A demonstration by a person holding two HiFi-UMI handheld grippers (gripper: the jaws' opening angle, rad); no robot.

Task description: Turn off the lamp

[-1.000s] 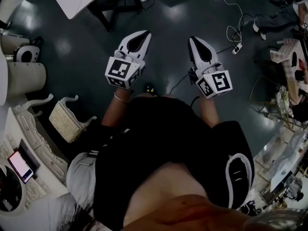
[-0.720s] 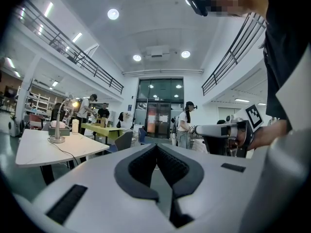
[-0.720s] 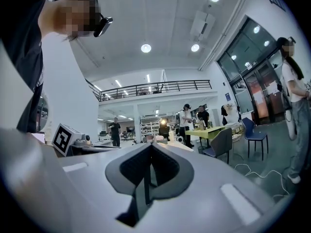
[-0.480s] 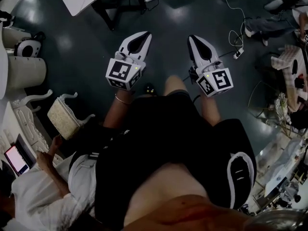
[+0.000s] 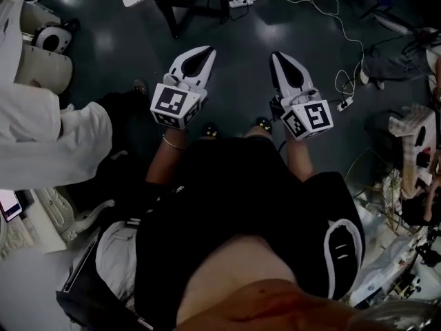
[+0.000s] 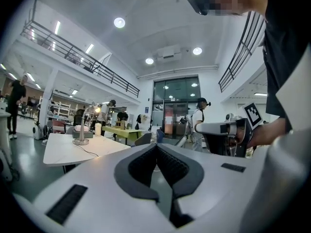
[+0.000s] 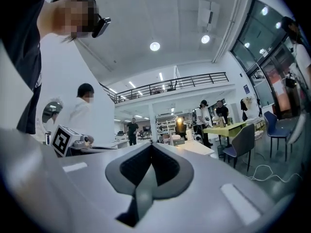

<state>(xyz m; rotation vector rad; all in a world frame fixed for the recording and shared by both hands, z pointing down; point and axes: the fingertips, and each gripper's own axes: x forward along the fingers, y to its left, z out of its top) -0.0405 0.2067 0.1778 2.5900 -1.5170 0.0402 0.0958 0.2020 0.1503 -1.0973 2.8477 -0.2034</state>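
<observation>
Both hand-held tools point level over the dark floor (image 5: 238,81). The left gripper (image 5: 208,49) and the right gripper (image 5: 275,56) each have their fingers pressed fully together, with nothing between them. Across the hall, in the left gripper view, the desk lamp (image 6: 81,139) stands lit on a white counter (image 6: 68,152), well apart from both grippers.

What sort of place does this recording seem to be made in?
Probably a large open lab or workshop hall: a railed mezzanine runs overhead, a white table bears a lit lamp, and cables with a power strip trail over the dark floor.
</observation>
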